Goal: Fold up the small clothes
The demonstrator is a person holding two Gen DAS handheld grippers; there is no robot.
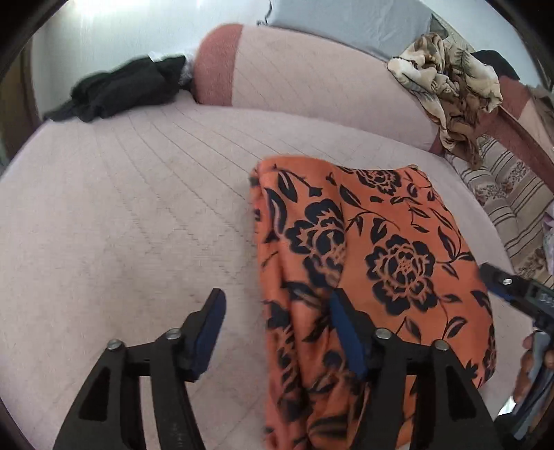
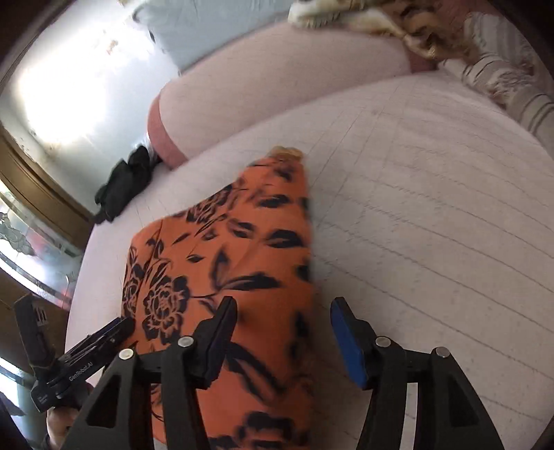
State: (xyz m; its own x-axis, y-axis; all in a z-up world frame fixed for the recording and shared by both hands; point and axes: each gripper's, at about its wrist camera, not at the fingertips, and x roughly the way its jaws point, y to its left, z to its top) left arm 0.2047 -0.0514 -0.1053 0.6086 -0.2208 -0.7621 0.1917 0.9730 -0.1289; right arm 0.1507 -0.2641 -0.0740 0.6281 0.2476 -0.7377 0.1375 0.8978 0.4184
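An orange cloth with black flowers (image 1: 374, 256) lies folded into a long strip on the pink quilted bed (image 1: 121, 225). My left gripper (image 1: 277, 315) hovers over the cloth's left edge with its jaws apart and the pads clear of the fabric. In the right wrist view the same cloth (image 2: 221, 263) runs away from me. My right gripper (image 2: 282, 329) stands open over its right edge, gripping nothing. Each gripper shows in the other's view: the right gripper (image 1: 512, 287) at the cloth's right side, the left gripper (image 2: 104, 335) at its left, held by a hand.
A crumpled black garment (image 1: 121, 90) lies at the far left by a pink bolster (image 1: 311, 76). A brown floral cloth (image 1: 450, 93) is heaped at the back right, beside a striped cushion (image 1: 509, 204). A grey pillow (image 1: 346, 20) leans behind.
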